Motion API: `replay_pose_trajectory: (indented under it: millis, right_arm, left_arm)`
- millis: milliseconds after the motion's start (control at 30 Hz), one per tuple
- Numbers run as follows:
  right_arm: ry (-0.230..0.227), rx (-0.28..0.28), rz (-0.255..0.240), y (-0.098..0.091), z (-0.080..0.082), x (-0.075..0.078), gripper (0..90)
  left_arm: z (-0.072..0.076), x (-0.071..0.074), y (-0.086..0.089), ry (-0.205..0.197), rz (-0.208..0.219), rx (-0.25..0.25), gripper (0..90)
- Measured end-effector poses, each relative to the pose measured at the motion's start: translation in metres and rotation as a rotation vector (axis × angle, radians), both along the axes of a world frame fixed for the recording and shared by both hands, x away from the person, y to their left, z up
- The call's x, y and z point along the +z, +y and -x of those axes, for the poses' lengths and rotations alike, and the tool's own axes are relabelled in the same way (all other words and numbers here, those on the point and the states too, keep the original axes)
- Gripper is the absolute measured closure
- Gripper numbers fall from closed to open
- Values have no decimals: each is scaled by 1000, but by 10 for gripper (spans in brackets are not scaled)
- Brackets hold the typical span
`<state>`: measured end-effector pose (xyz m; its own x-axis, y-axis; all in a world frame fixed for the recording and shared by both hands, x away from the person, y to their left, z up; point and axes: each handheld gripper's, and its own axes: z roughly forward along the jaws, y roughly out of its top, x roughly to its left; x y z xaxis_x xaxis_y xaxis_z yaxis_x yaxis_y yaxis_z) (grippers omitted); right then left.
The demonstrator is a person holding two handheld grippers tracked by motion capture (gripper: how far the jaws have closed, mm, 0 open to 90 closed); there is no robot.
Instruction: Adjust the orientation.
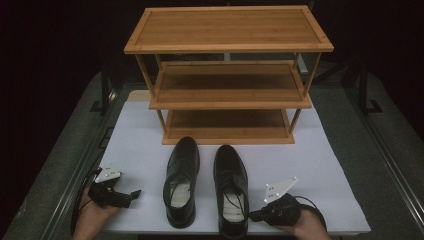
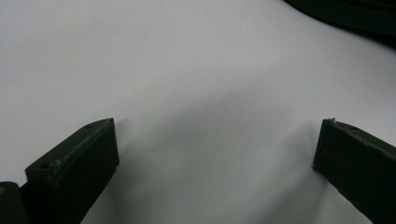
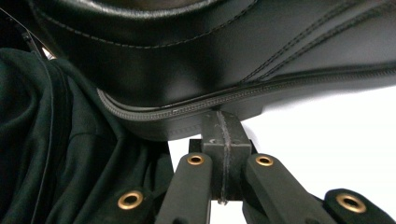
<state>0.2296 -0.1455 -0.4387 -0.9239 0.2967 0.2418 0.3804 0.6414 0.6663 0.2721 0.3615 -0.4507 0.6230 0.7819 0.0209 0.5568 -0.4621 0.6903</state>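
High view, shoes: two black leather lace-up shoes lie side by side at lower centre of the frame on the white counter (image 1: 320,165), toes toward the wooden rack (image 1: 227,75), long axes running up the frame.
High view, right hand: the right gripper (image 1: 256,216) sits at lower right, tips at the heel end of the right shoe (image 1: 231,187), which lies to its left.
High view, left hand: the left gripper (image 1: 135,194) rests at lower left, apart from the left shoe (image 1: 182,180) lying to its right.
Nearer hand: the right, judged the one to act first.
Left gripper view: matte black fingers (image 2: 74,168) released wide over bare counter; a dark edge, probably the left shoe's, in the upper right corner.
Right gripper view: fingers (image 3: 223,140) clenched together, empty, tips at or just short of the right shoe's ribbed sole edge; smooth stitched leather above, dark cloth (image 3: 56,154) at left.
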Motion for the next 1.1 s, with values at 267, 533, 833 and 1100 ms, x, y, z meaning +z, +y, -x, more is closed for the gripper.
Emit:
replay_pose_trajectory:
  millis: [267,533,833,1100]
  right_arm:
    - [-50,-57,-49,-8,-4,14,814]
    - [-120,-159,-178,-9,-16,49,626]
    - [-139,-171,-206,19,-30,63,571]
    - [-134,-182,-161,32,-36,56,656]
  left_arm:
    - [0,0,0,0,0,0,0]
    - [0,0,0,1,1,1,0]
    - [0,0,0,0,2,2,0]
    - [0,0,0,1,3,3,0]
